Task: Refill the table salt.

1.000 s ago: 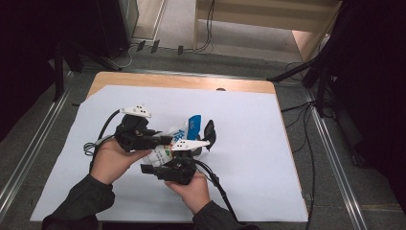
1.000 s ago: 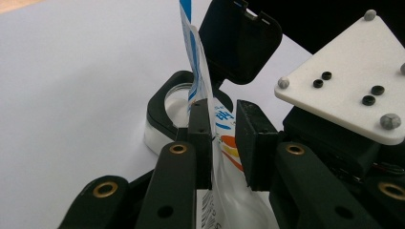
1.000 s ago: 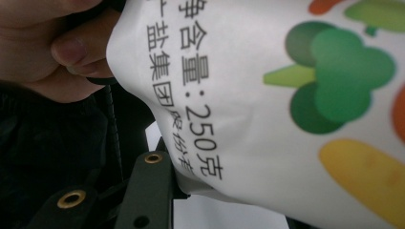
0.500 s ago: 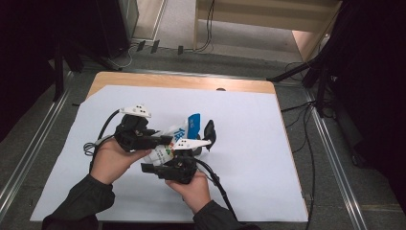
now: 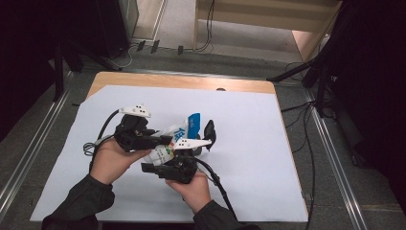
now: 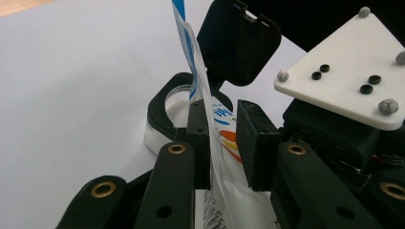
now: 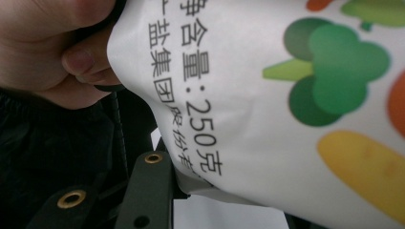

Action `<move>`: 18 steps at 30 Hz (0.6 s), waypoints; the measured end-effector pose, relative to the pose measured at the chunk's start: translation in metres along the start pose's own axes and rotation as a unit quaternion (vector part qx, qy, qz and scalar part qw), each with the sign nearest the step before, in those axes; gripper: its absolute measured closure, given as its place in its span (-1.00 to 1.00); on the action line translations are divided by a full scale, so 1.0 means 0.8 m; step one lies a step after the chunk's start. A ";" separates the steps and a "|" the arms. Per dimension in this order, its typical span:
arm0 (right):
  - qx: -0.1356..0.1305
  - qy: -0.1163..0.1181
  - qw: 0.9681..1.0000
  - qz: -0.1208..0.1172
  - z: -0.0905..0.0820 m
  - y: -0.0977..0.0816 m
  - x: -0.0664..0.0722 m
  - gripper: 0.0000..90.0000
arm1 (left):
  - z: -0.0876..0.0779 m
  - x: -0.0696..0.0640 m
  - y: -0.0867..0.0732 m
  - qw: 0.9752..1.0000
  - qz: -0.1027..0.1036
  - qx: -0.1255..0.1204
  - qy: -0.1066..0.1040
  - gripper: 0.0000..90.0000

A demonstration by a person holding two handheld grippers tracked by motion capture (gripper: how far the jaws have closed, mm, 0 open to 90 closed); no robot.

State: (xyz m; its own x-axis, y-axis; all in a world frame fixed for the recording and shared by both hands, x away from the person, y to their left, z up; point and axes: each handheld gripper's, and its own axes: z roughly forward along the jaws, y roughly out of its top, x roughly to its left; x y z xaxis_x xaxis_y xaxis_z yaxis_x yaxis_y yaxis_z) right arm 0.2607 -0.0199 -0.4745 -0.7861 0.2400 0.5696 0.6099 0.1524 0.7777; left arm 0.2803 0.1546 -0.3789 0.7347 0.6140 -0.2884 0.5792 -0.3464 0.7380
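High view is showing a white printed pouch [image 5: 168,146] with a blue top edge, sitting mid-table on the white sheet [image 5: 249,143], pinched between both grippers. Left gripper [image 5: 158,140] is coming in from the pouch's 9 o'clock, left hand [image 5: 115,160] wrapping its body; right gripper [image 5: 184,160] is coming in from about 6 o'clock, right hand [image 5: 194,189] underneath, its white three-cornered plate [image 5: 191,143] lying over the pouch. Left gripper view is showing that tool's two black pads [image 6: 198,138] standing either side of the pouch [image 6: 210,119]: the left pad is pressing flat on the film, the right pad is sitting just beside it with a narrow gap at the top, so it's reading as clamped on the pouch's thin edge. The pouch is standing upright there, blue stripes running up to 12 o'clock. Past it at 11 o'clock, a small clear container [image 6: 172,107] with a black rim is resting on the sheet, its black hinged lid [image 6: 237,40] flipped up at 1 o'clock. Right gripper view is looking straight at the pouch's face [image 7: 267,95], printed text and vegetable graphics; one jaw is showing at 7 o'clock with the pouch's lower corner bearing against it. The other jaw is hidden behind the film, so the right tool's exact closure isn't readable, though the pouch is sitting between its jaws. Fingers [image 7: 76,57] are at 10 o'clock, touching the pouch edge.
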 end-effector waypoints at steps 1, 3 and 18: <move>0.000 0.000 1.000 0.000 0.000 0.000 0.000 0.47 | 0.000 0.000 0.000 1.000 0.000 0.000 0.000 0.70; 0.000 0.001 1.000 0.000 0.000 0.000 0.000 0.47 | 0.000 0.000 0.000 1.000 0.000 0.000 0.000 0.70; 0.001 -0.002 1.000 -0.002 0.000 0.000 0.000 0.47 | 0.001 0.000 0.000 1.000 0.001 0.003 0.000 0.70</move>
State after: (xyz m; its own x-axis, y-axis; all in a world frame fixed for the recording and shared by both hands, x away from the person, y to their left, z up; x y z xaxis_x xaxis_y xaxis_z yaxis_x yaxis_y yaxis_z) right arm 0.2607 -0.0198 -0.4749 -0.7885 0.2427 0.5651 0.6067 0.1560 0.7795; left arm 0.2805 0.1537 -0.3794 0.7365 0.6126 -0.2870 0.5794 -0.3523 0.7350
